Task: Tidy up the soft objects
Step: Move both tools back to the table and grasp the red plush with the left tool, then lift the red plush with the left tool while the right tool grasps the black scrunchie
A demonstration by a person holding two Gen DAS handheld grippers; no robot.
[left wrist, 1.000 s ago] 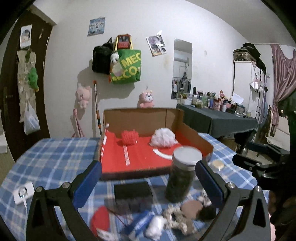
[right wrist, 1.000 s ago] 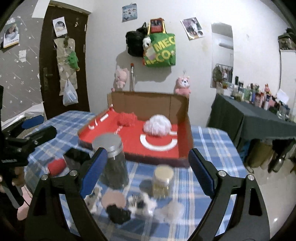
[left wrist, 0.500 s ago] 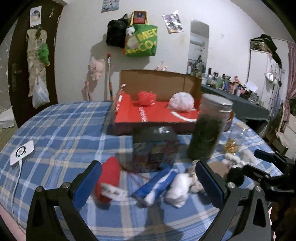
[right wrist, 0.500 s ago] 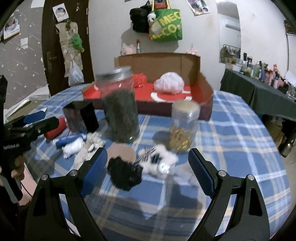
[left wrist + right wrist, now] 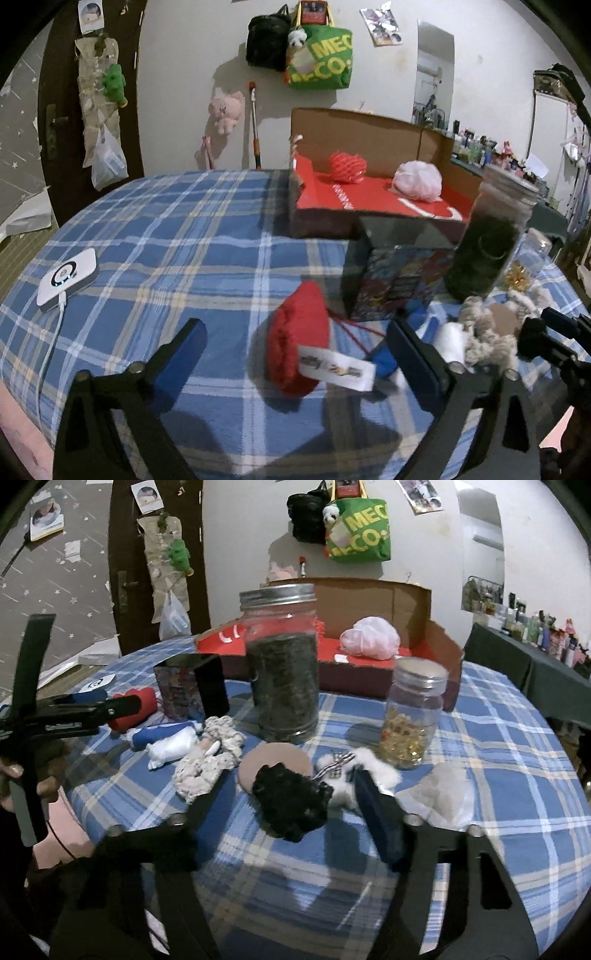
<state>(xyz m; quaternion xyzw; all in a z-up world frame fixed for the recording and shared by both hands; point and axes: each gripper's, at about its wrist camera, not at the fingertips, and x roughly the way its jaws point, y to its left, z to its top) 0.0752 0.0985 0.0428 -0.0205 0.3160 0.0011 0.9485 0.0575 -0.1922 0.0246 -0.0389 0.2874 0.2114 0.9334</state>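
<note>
A red knitted soft thing (image 5: 299, 343) with a white tag lies on the blue checked tablecloth (image 5: 166, 236). It sits between the blue pads of my left gripper (image 5: 295, 350), whose jaws are closing but stand clear of it. In the right wrist view a black fluffy ball (image 5: 291, 805) lies between the fingers of my right gripper (image 5: 291, 781). Those jaws are closing too, with small gaps left on both sides. Beside it lie a beige crocheted piece (image 5: 210, 760), a blue-and-white soft toy (image 5: 166, 738) and a white fluffy piece with a ribbon (image 5: 369, 771).
A cardboard box with a red lining (image 5: 369, 206) holds a red mesh ball (image 5: 347, 166) and a pink-white puff (image 5: 417, 181). A tall dark-filled jar (image 5: 282, 664), a small jar (image 5: 413, 709) and a black box (image 5: 395, 269) stand nearby. A white device with a cable (image 5: 68, 277) lies left.
Both grippers have sunk toward the table and tilted down, so the soft things now lie between their fingers. Both pairs of jaws have narrowed, the right pair much more.
</note>
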